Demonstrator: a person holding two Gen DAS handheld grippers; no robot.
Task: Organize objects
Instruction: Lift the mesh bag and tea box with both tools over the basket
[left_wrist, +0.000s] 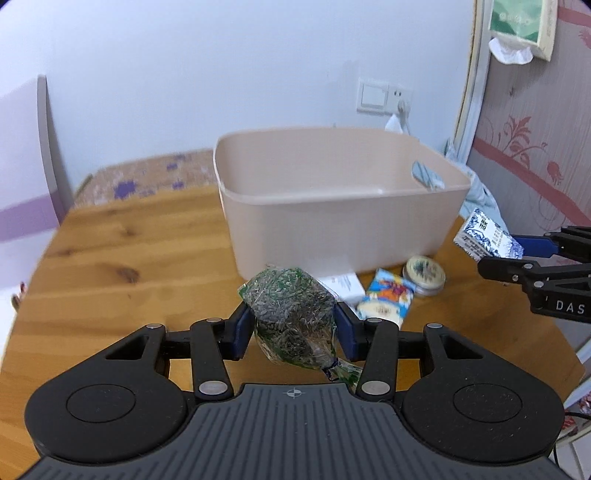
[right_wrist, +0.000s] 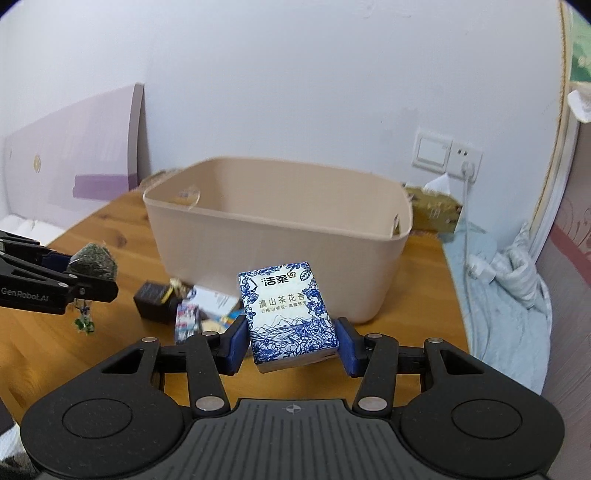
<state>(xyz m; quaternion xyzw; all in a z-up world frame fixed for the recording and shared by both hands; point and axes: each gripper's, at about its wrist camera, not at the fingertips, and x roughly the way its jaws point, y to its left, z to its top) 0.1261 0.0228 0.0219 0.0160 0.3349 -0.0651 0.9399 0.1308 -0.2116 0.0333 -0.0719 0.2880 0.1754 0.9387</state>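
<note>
- Left gripper (left_wrist: 293, 330): clamped on a sachet of dried herbs (left_wrist: 291, 319), held clear above the wooden table (left_wrist: 110, 258), in front of the beige bin (left_wrist: 332, 206).
- Sachet: likely light and soft, crinkly film that may slip; squeezed across its bulging middle, tied tail hanging below.
- Right gripper (right_wrist: 293, 341): clamped on a blue-and-white tissue pack (right_wrist: 290, 314), also lifted, just short of the bin's near wall.
- Tissue pack: probably light and squashy, smooth wrapper; gripped across its lower sides, tilted back a little.
- Count: one bin, apparently empty; two items held; on the table near the bin, one round tin (left_wrist: 424, 275), one dark box (right_wrist: 153, 299), one white box (left_wrist: 341, 286), at least two colourful small packs (left_wrist: 386, 297); exact number unclear.
</note>
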